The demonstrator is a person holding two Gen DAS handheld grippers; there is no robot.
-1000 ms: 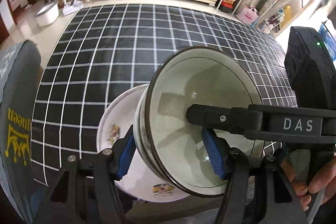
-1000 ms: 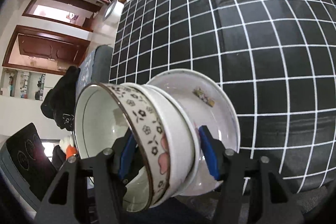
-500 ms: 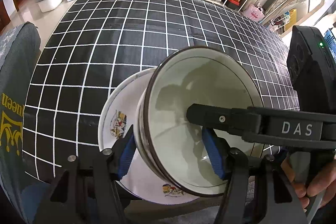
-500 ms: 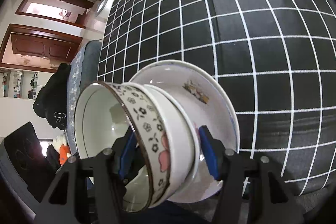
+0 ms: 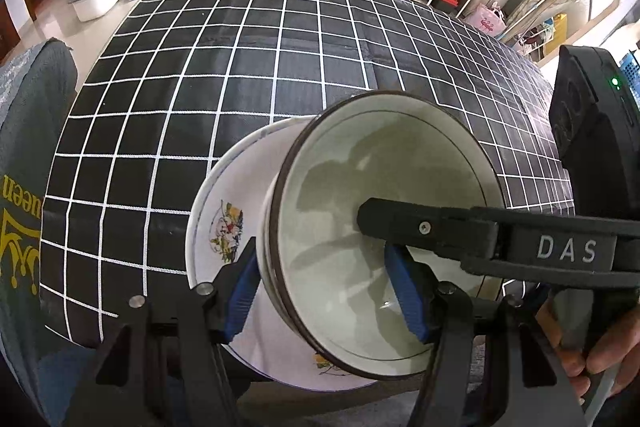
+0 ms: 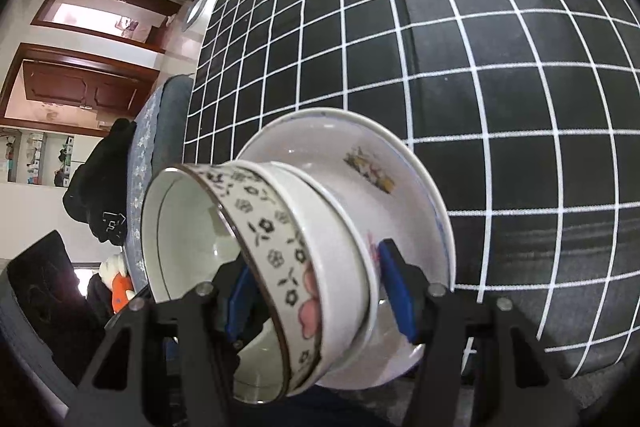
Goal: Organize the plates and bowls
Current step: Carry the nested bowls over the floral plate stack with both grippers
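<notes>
Above the checked worktop point(image 5: 280, 75), both claws, left point(image 5: 326, 291) and right point(image 6: 318, 301), clenched the stacked bowls point(image 5: 384, 239) on the plate point(image 5: 224, 211), lowered slightly; placement pending.

Left gripper point(image 5: 326, 291) and right gripper point(image 6: 316, 297) angled steeply down, fingers half spread and clamped; hand point(image 5: 600, 359) on the right grip.

Both wrist cameras look steeply down along their fingers, very close to the stacked bowls point(image 5: 384, 227) point(image 6: 256, 259). They view these from opposite sides and share the checked cloth point(image 5: 240, 75) point(image 6: 480, 47) behind.
</notes>
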